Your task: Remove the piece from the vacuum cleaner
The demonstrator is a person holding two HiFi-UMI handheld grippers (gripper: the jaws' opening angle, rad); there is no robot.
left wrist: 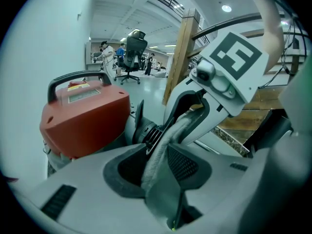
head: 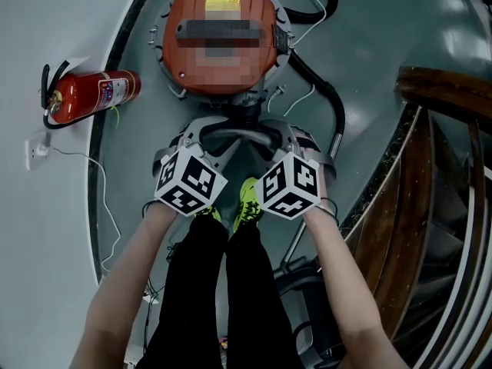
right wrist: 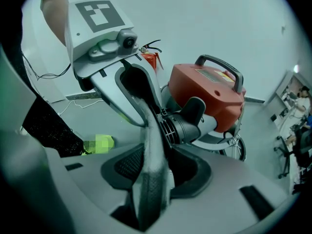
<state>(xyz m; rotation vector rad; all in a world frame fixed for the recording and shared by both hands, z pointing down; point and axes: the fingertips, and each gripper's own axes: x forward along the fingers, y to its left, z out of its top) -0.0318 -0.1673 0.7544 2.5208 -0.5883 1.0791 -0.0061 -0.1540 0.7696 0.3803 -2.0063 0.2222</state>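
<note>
Now | one vacuum cleaner (head: pixel 219 68) | one piece (left wrist: pixel 163 147) | left gripper (left wrist: pixel 157 172), right gripper (right wrist: pixel 152 177): jaws both clamp it

In the head view the marker cubes (head: pixel 190 180) cover the jaws of the left gripper (left wrist: pixel 156 165) and the right gripper (right wrist: pixel 156 172), and both ends of the grey piece (head: pixel 238 131). The vacuum cleaner (head: pixel 219 44) is cut off by the top edge, and its lid print is unreadable. The fire extinguisher (head: pixel 92 94) label is too small to read.

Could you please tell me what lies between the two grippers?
The grey looped piece, joined to the vacuum cleaner, spans that gap, as the head view shows.
</note>
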